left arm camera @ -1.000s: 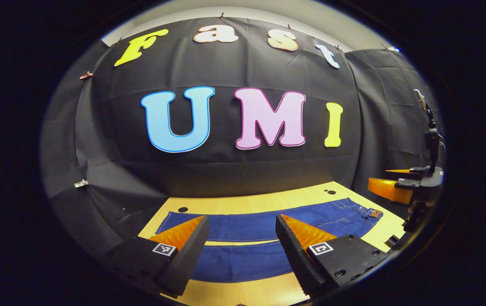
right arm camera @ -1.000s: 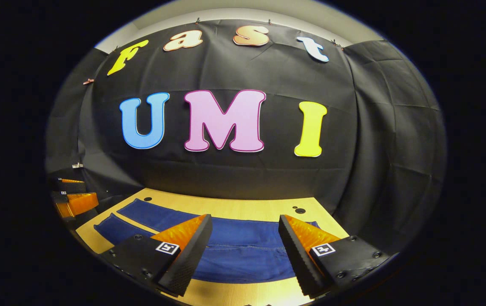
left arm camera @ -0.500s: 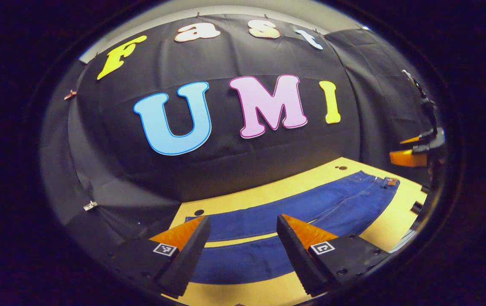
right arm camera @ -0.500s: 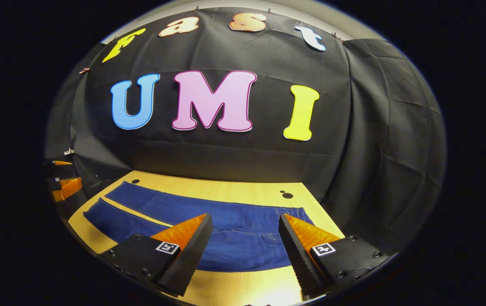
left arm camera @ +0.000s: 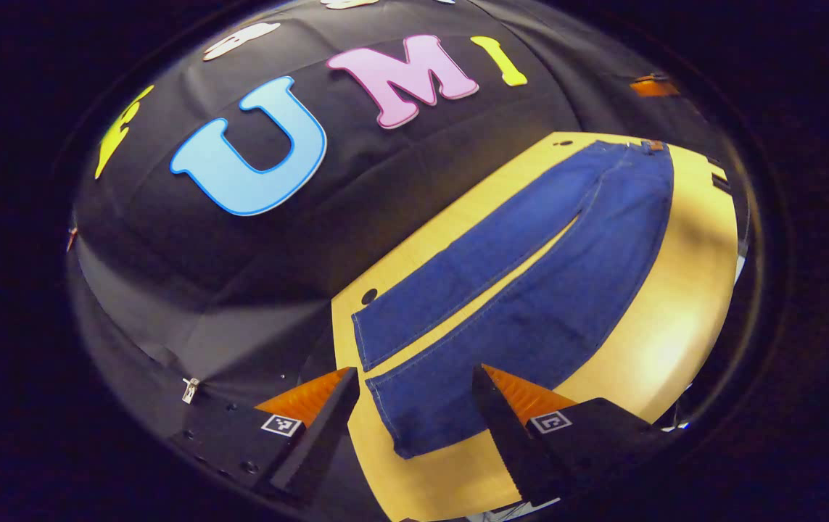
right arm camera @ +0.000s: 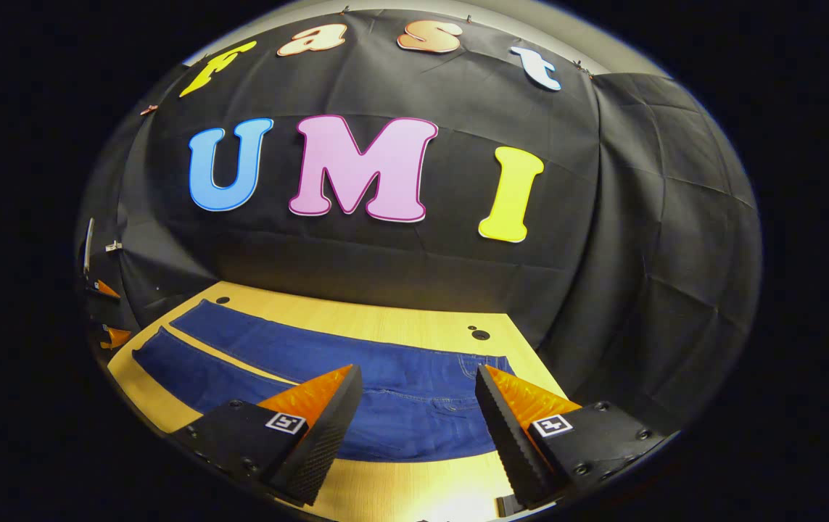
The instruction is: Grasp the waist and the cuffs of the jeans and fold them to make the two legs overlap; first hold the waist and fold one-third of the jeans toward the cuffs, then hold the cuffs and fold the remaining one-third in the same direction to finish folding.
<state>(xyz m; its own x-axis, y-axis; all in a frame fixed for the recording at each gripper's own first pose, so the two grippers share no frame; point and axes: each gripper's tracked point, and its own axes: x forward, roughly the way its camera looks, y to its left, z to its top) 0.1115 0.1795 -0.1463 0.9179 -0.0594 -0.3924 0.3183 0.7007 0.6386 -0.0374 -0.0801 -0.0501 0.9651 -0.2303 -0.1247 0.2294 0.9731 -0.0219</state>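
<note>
Blue jeans (left arm camera: pixel 530 290) lie flat and unfolded on the wooden table (left arm camera: pixel 682 304), both legs side by side with a narrow gap between them. In the left gripper view the cuffs (left arm camera: pixel 385 377) are nearest and the waist (left arm camera: pixel 639 148) is far off. My left gripper (left arm camera: pixel 414 406) hangs open above the near leg's cuff, holding nothing. In the right gripper view the jeans (right arm camera: pixel 356 377) show their waist end (right arm camera: pixel 472 391) close by. My right gripper (right arm camera: pixel 418 406) is open above the waist, with nothing between its fingers. The left gripper (right arm camera: pixel 106 315) shows small at the far left edge.
The black cloth wall (right arm camera: pixel 399 268) rises directly behind the table. Small dark holes (right arm camera: pixel 481 335) mark the tabletop near its back edge. A bare strip of table (right arm camera: pixel 399 486) runs along the front of the jeans.
The left gripper has swung and tilted sharply toward the cuff end, so the jeans now run lengthwise away from it. The right gripper has barely shifted over the waist.
</note>
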